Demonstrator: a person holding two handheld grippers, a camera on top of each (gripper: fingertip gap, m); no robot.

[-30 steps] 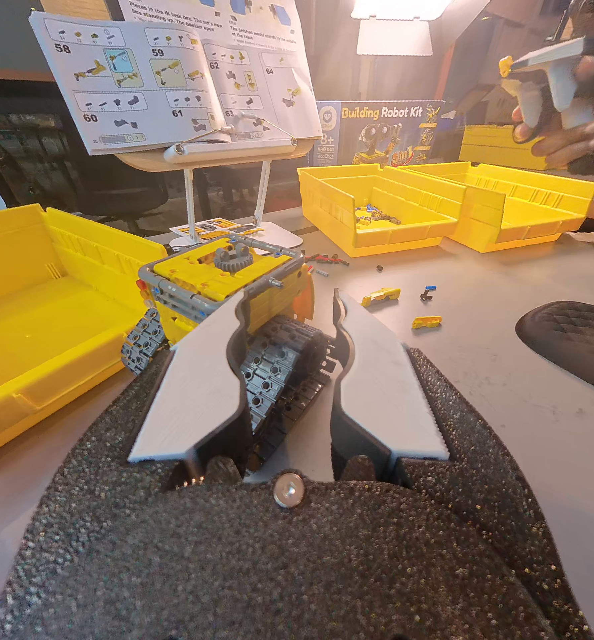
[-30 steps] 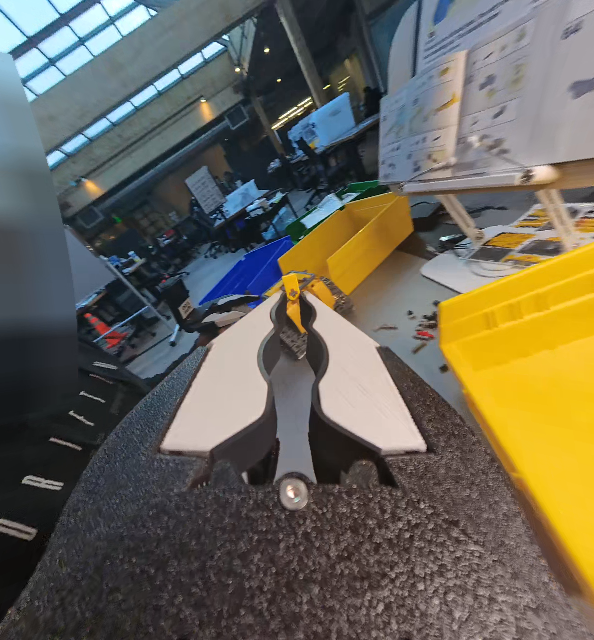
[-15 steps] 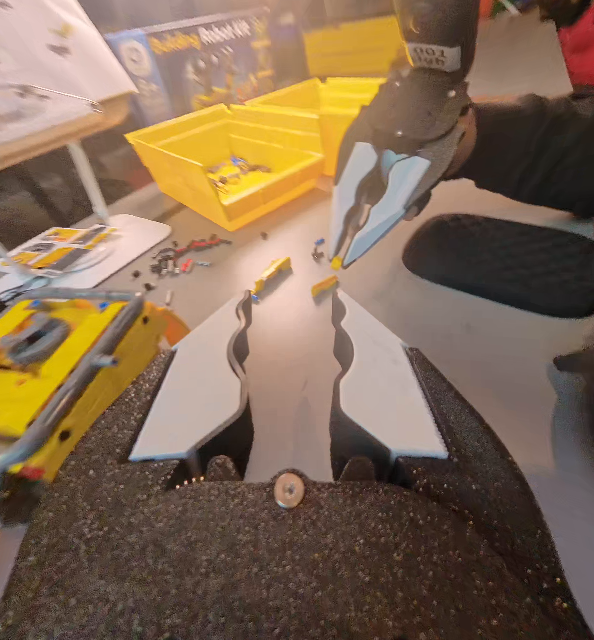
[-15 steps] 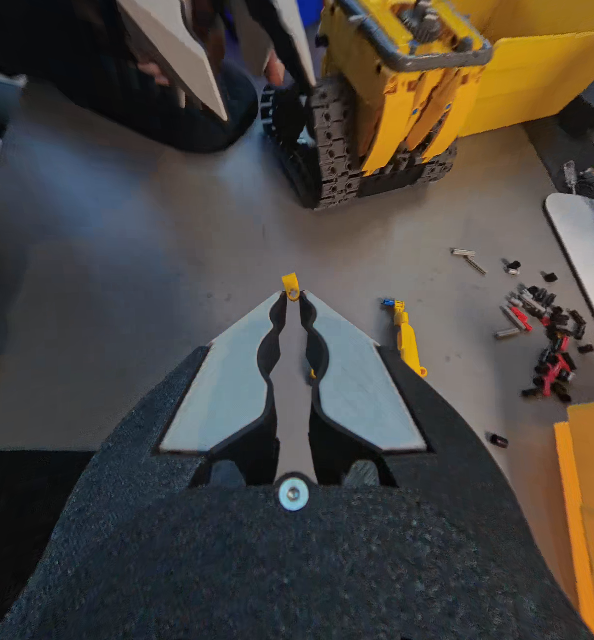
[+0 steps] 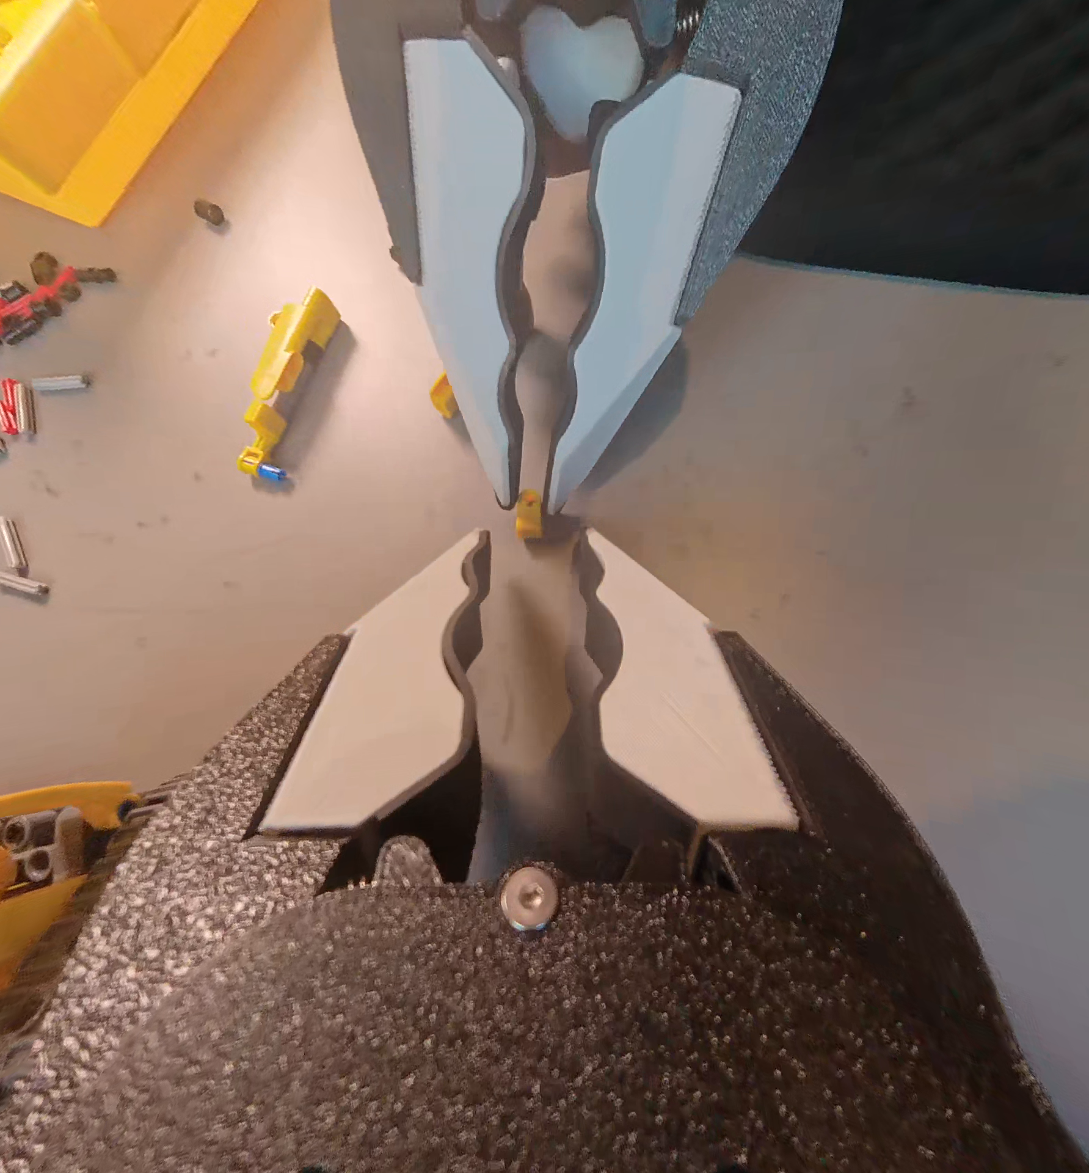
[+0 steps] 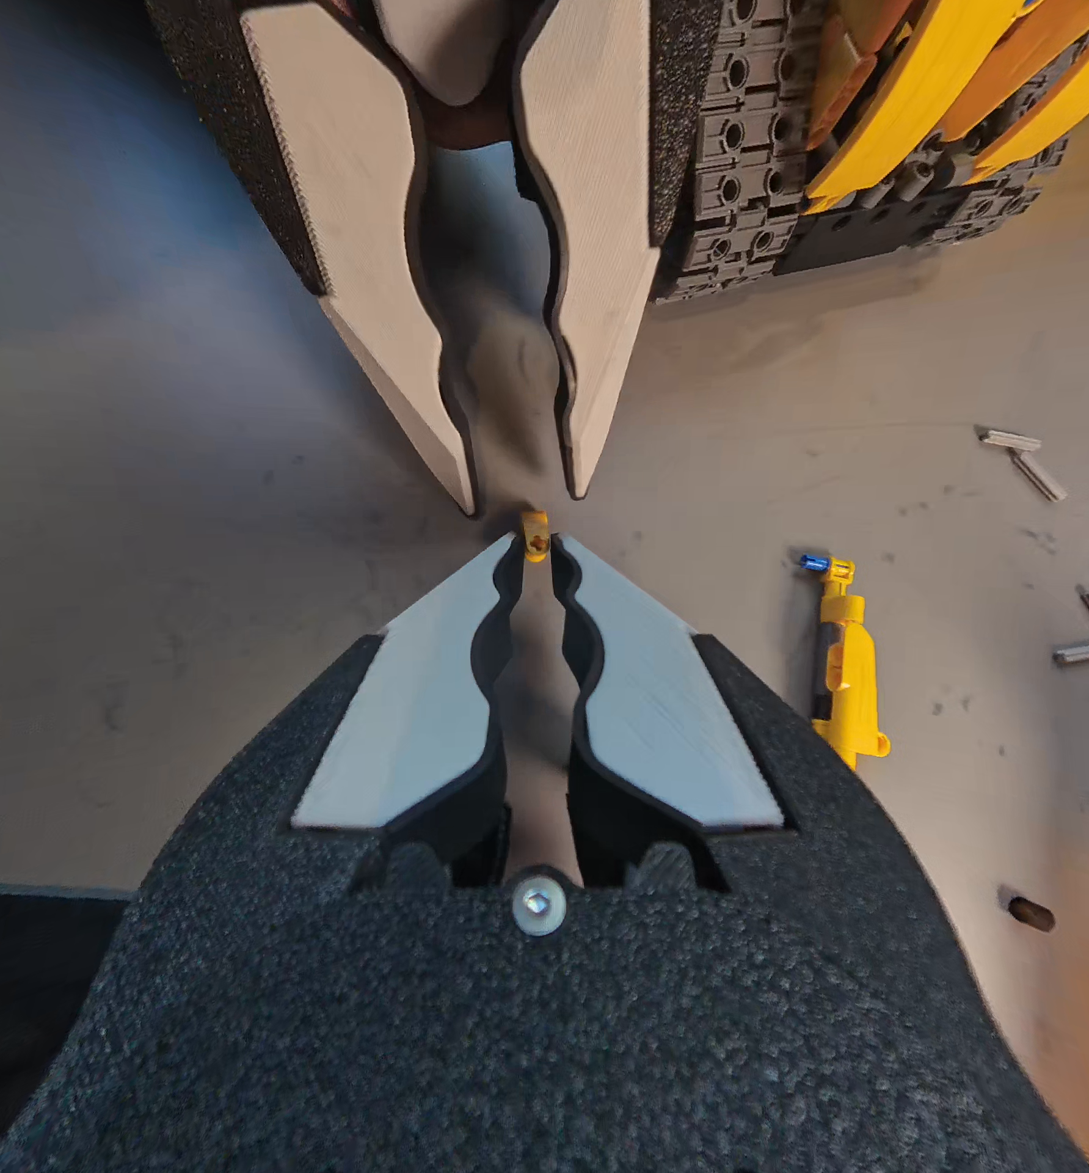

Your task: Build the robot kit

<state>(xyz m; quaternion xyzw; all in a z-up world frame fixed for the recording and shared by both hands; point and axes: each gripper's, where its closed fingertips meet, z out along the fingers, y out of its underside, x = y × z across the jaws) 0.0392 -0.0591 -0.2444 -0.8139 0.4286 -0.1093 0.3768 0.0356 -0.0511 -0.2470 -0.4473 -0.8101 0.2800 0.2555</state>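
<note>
From my left wrist view, my left gripper [image 5: 532,539] stands spread wide, empty, its tips just short of the small yellow connector [image 5: 528,513]. That piece is pinched in my right gripper [image 5: 532,504], which comes in head-on from beyond it, so the free end faces my open fingers. Left of the connector lie a longer yellow assembly [image 5: 284,374] and loose pins [image 5: 12,552].

From my right wrist view, my right gripper [image 6: 535,539] is drawn narrow on the connector [image 6: 535,533]. Just beyond it my left gripper [image 6: 522,501] gapes; the tracked yellow model [image 6: 846,159] sits beyond and right of the connector.
</note>
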